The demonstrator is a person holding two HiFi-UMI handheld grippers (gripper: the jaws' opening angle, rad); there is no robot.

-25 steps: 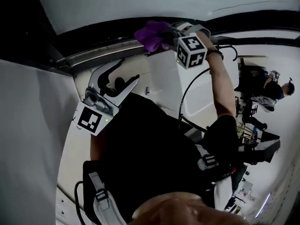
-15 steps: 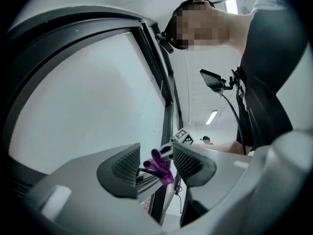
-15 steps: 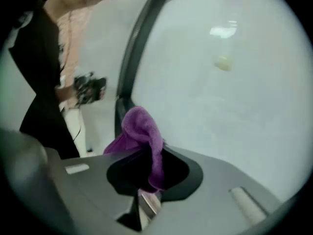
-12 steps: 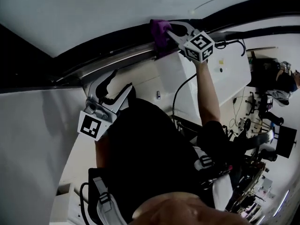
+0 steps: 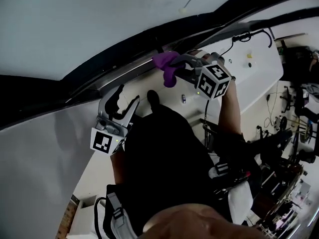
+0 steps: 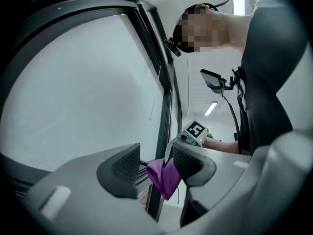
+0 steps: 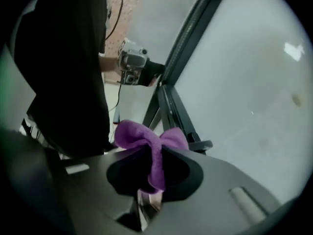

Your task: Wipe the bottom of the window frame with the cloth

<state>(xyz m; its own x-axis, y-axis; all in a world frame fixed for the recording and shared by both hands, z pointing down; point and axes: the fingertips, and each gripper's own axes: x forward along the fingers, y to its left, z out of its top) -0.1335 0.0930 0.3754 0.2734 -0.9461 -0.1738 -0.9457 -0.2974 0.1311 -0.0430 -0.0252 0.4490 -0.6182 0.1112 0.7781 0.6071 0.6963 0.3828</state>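
A purple cloth point(image 5: 166, 66) is pinched in my right gripper point(image 5: 173, 68), which is shut on it. The cloth sits at the lower edge of the dark window frame point(image 5: 124, 76); I cannot tell whether it touches. In the right gripper view the cloth point(image 7: 154, 148) bunches out of the shut jaws, with the frame rail point(image 7: 171, 102) just beyond. My left gripper point(image 5: 125, 99) hangs lower left, open and holding nothing. In the left gripper view the cloth point(image 6: 164, 176) shows in the distance between the open jaws of my left gripper point(image 6: 154, 163).
Pale window glass point(image 5: 75, 29) fills the space above the frame. A white wall or sill panel point(image 5: 45, 148) lies below it at left. My own dark torso point(image 5: 159, 158) fills the middle. Cables and equipment point(image 5: 289, 133) crowd the right side.
The head view has swung. My right gripper with the cloth now shows lower in the view, just below the frame rail. The left gripper stays open near my body.
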